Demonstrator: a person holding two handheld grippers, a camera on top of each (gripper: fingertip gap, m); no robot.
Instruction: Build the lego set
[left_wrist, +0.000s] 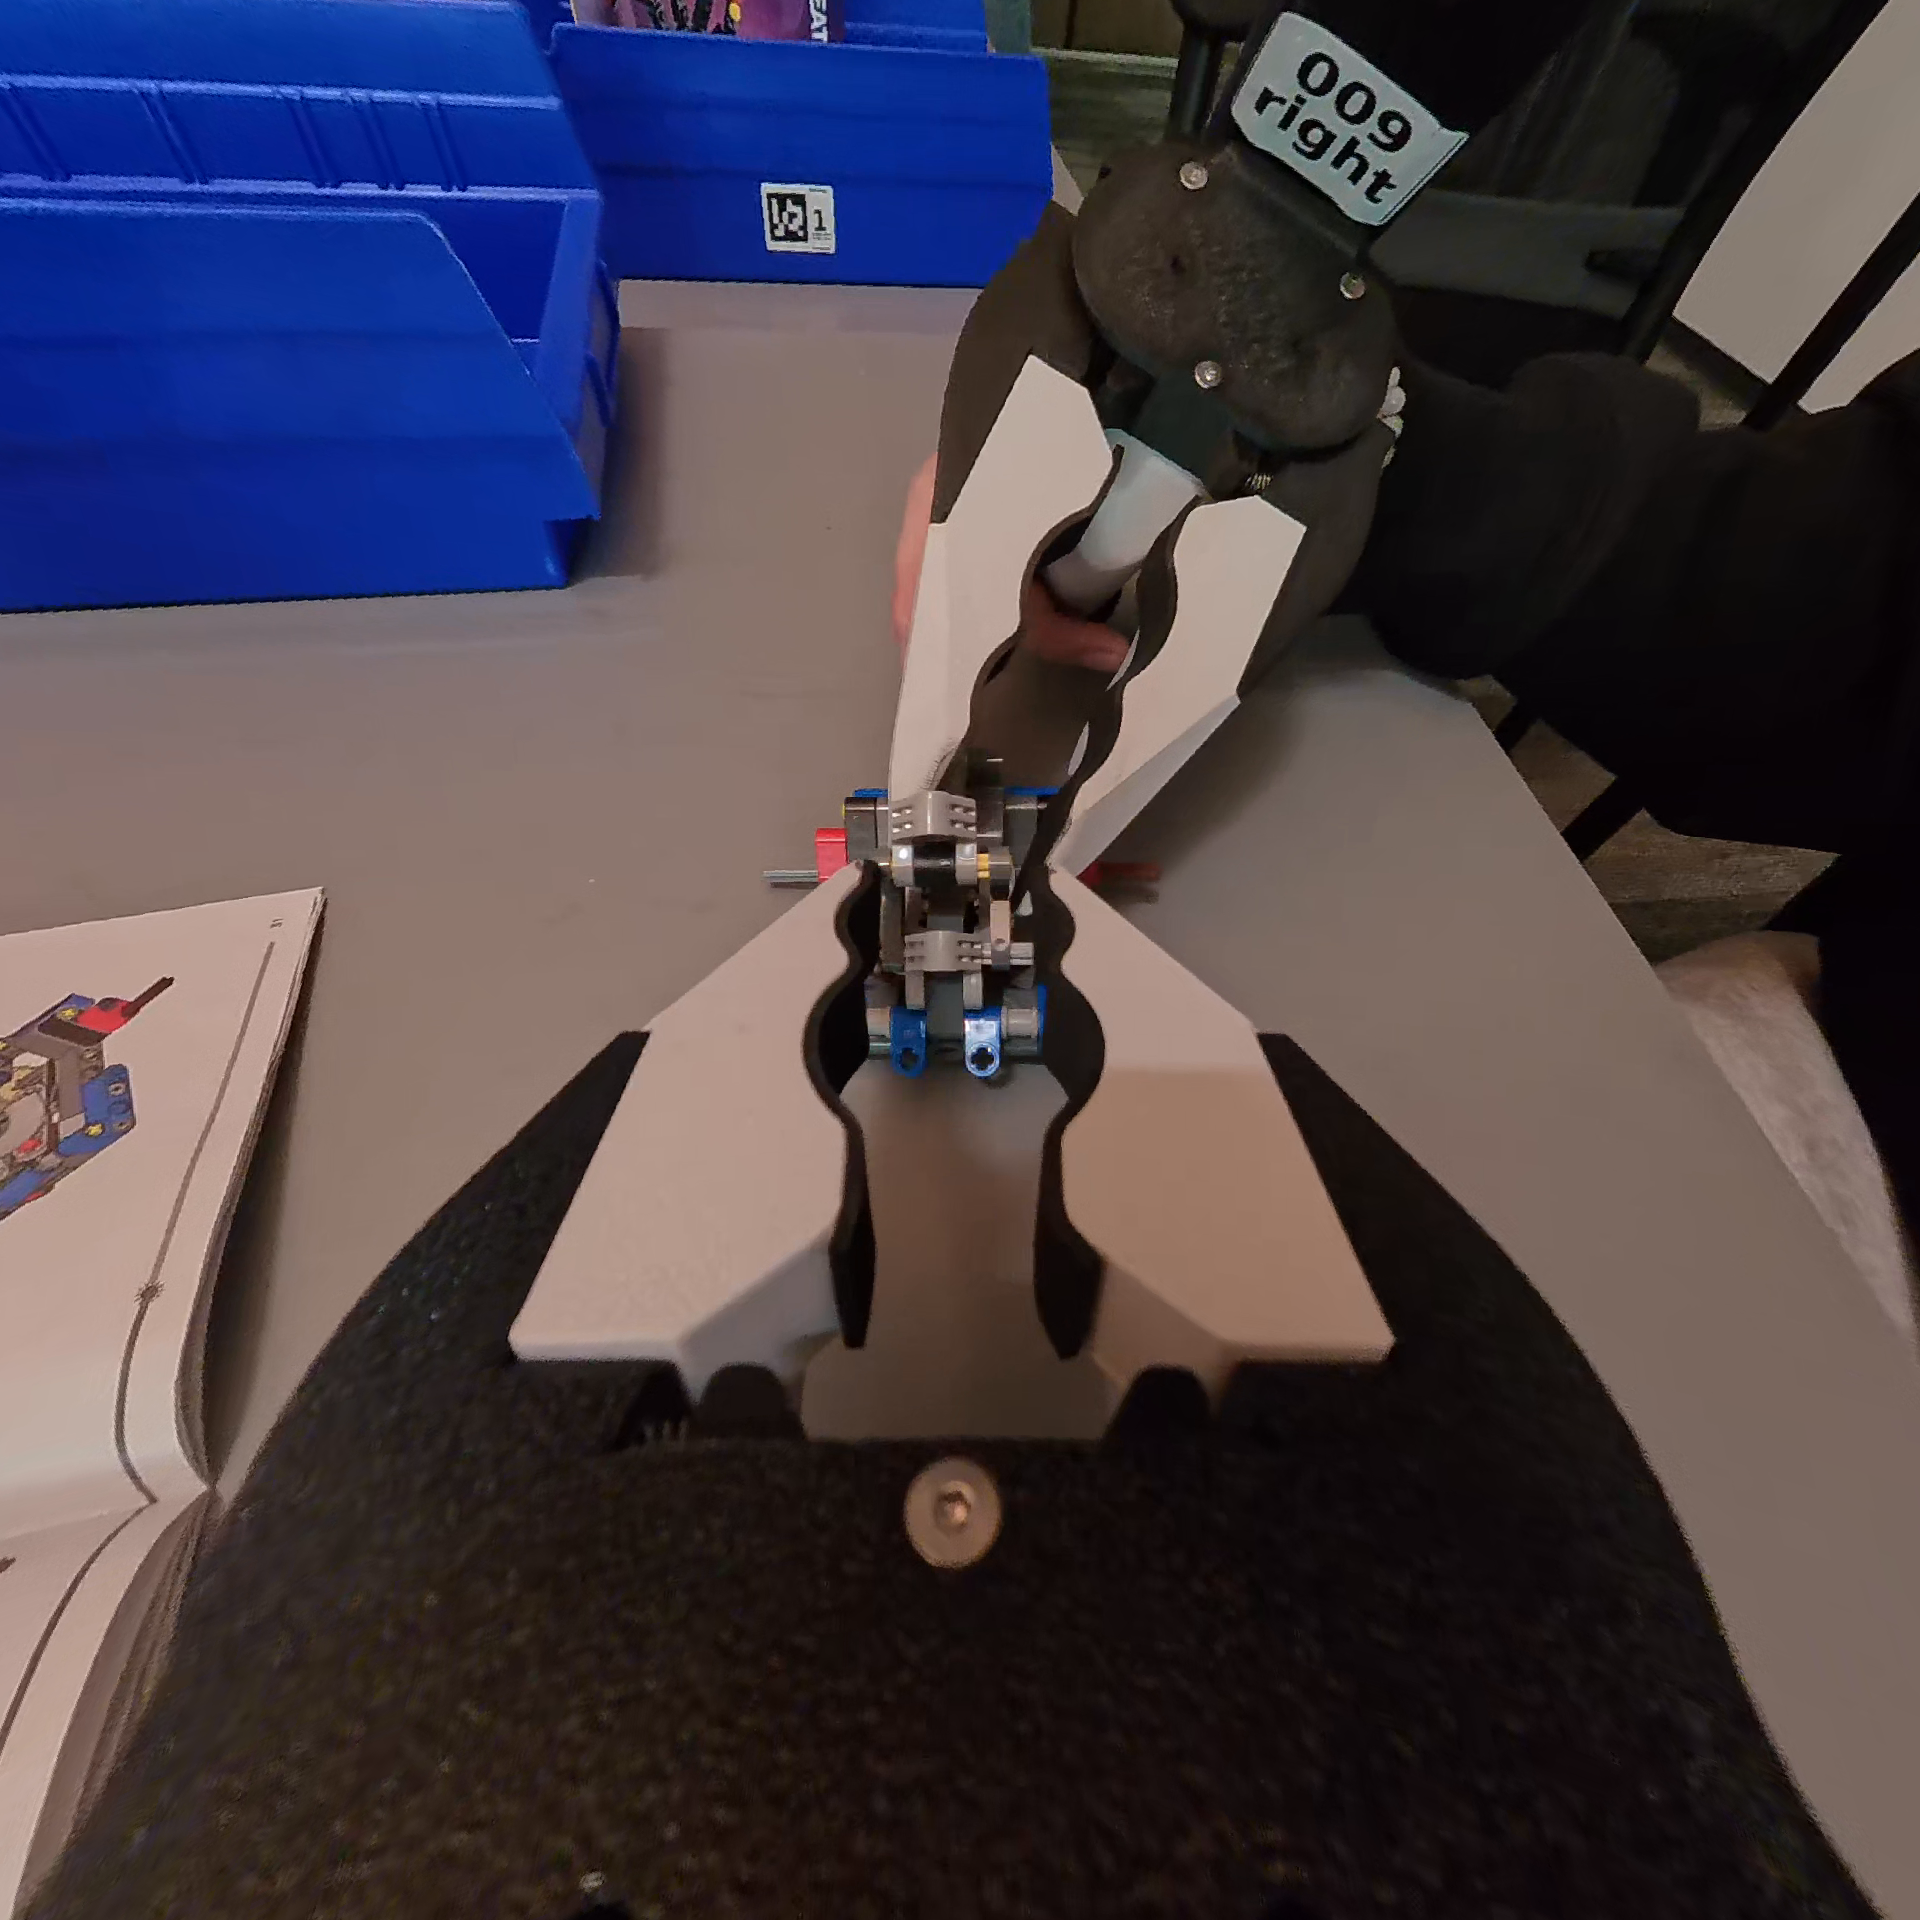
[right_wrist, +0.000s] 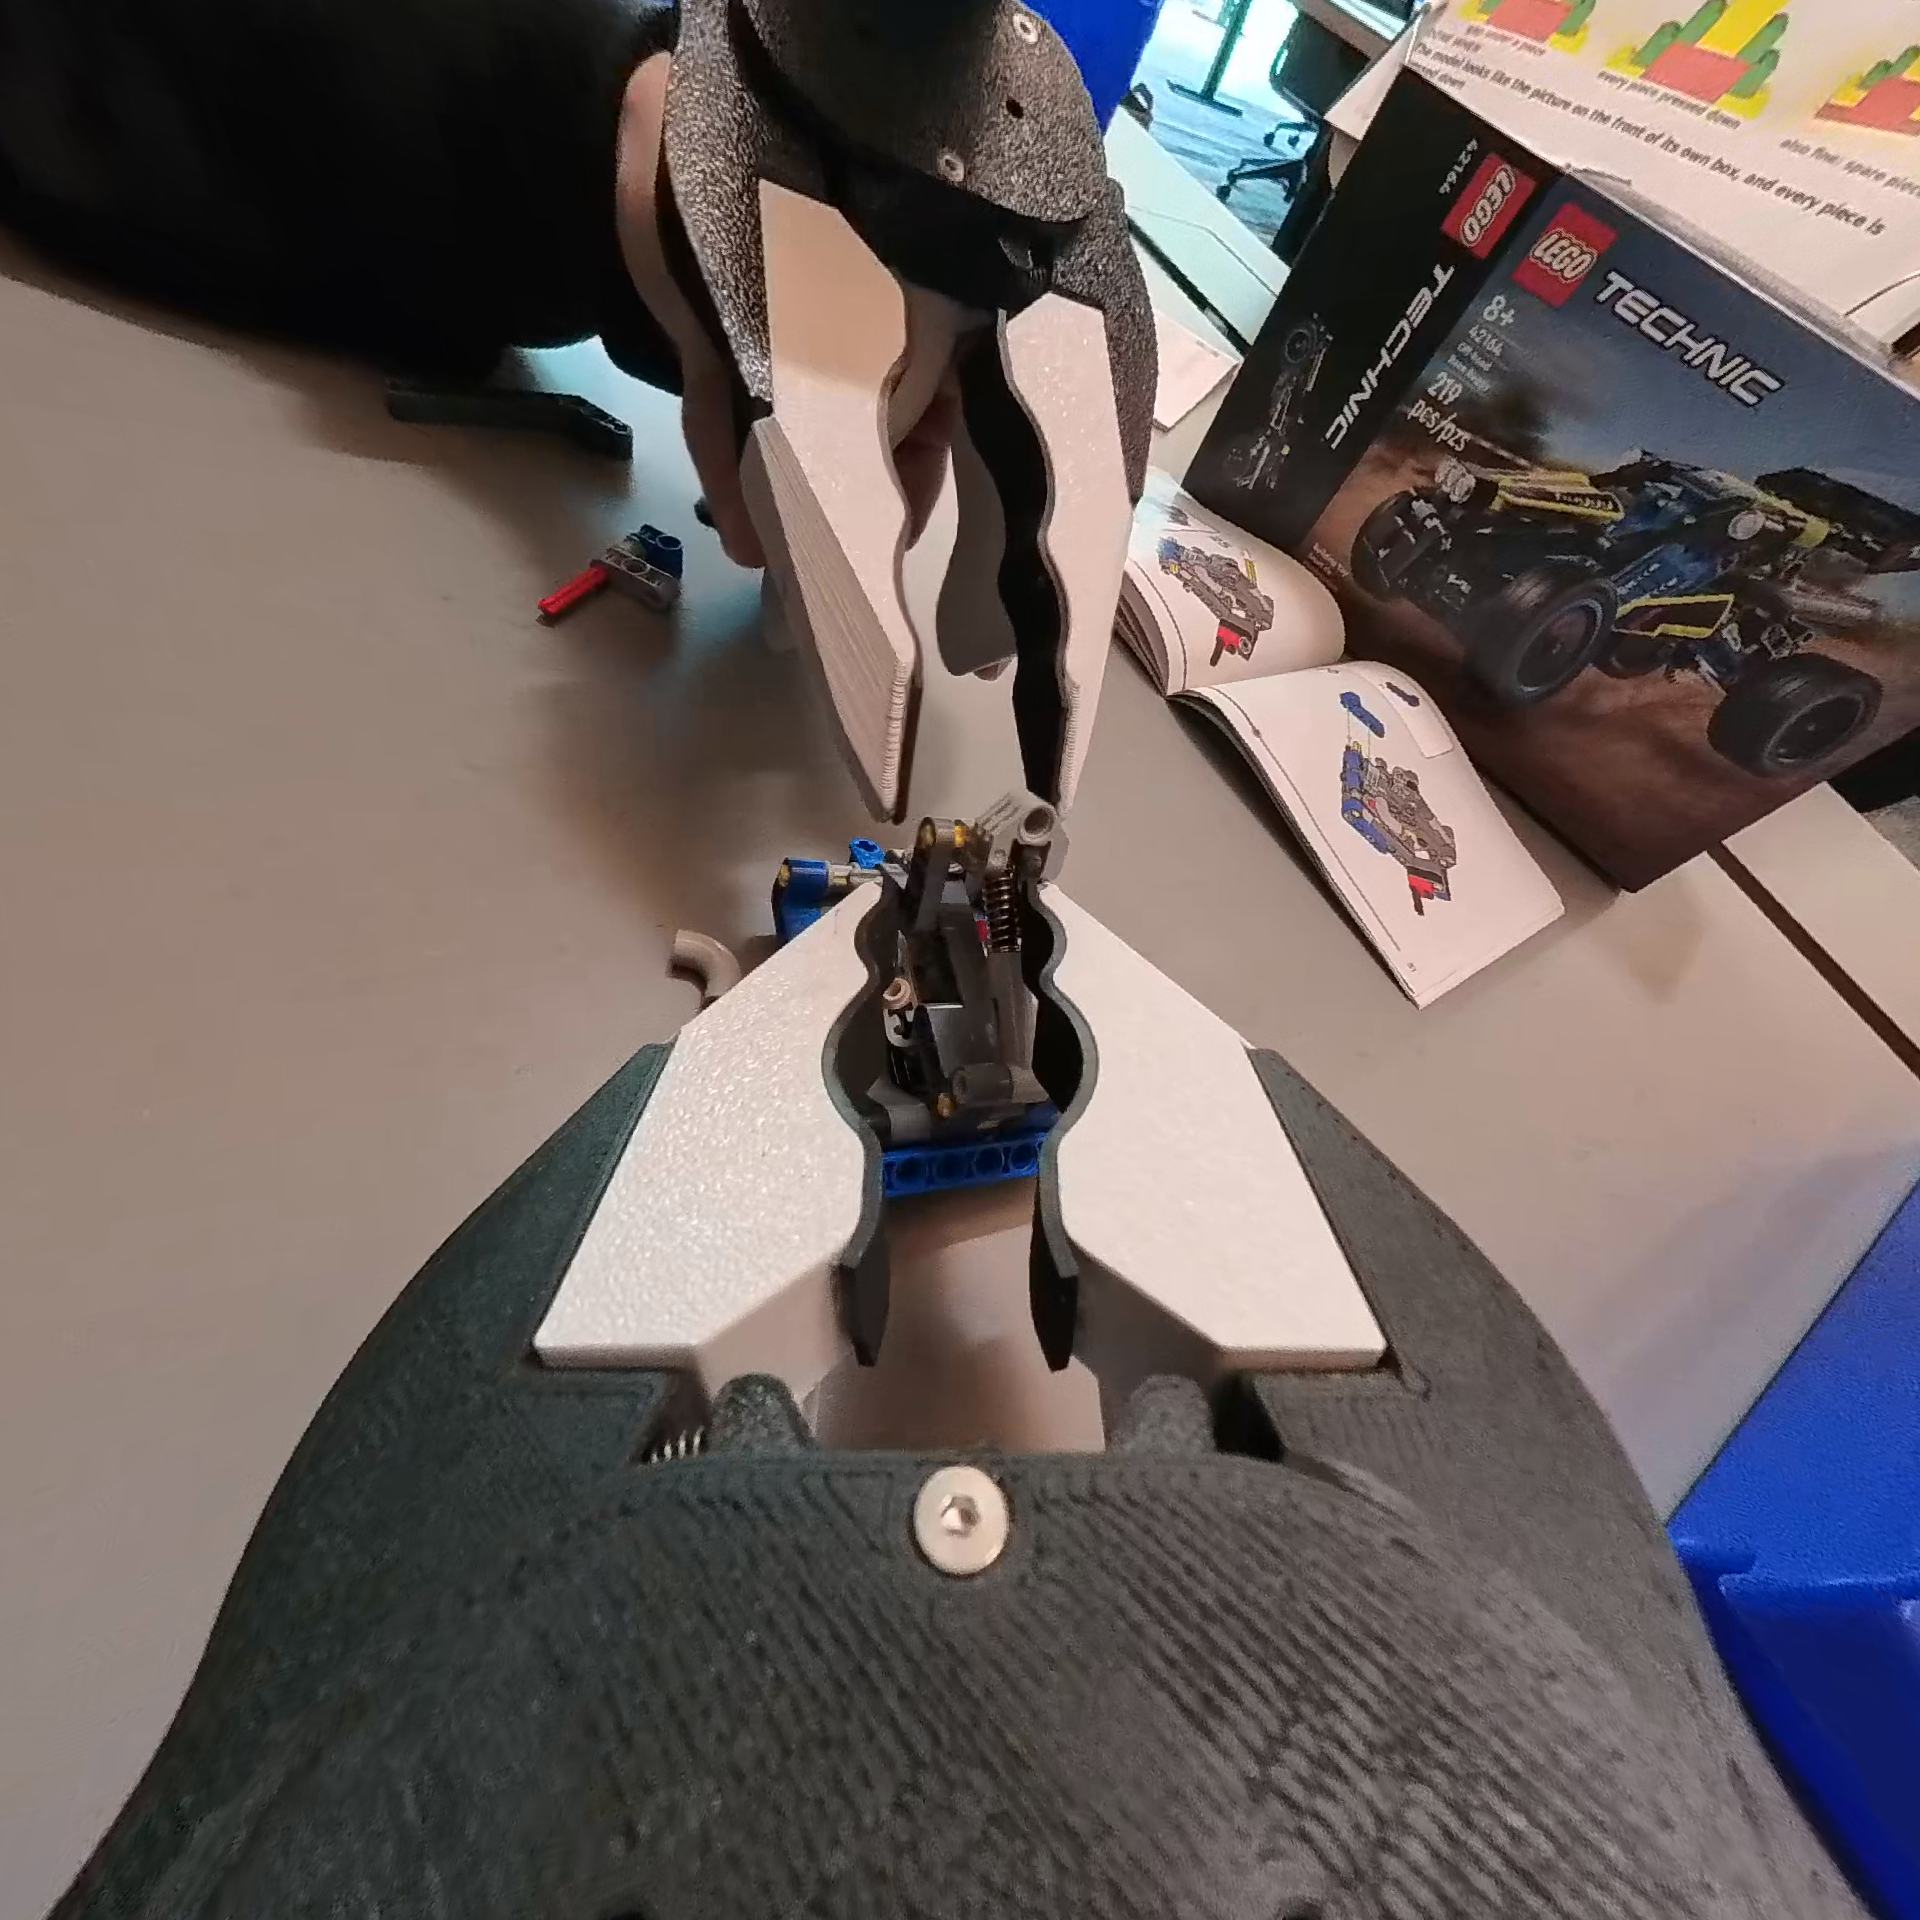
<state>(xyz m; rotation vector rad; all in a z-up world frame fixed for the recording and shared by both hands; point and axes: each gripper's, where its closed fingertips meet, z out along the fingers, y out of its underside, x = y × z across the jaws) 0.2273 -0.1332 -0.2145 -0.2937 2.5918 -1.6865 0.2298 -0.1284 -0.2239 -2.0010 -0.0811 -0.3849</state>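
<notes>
Table: the grey table (left_wrist: 416, 727) fills both views.
Bins: blue bins (left_wrist: 260, 364) are at upper left in the left wrist view.
Box: a toy box (right_wrist: 1558, 468) stands at upper right, with an open booklet (right_wrist: 1403, 810) below it.
Right gripper: the right gripper (right_wrist: 951, 904) is at frame centre. Its pads seem clamped on the brick model (right_wrist: 966, 1039).
Left gripper: the left gripper (right_wrist: 977, 805) is just above the model. Its fingers are apart, one beside a grey connector (right_wrist: 1029, 823).
Handling: the model looks knobbly, so a firm, low hold should stop it twisting.

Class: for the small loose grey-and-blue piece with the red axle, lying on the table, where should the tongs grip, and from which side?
Probably the blocky grey-and-blue body, from above across its width; the red axle is thin and could slip.
</notes>
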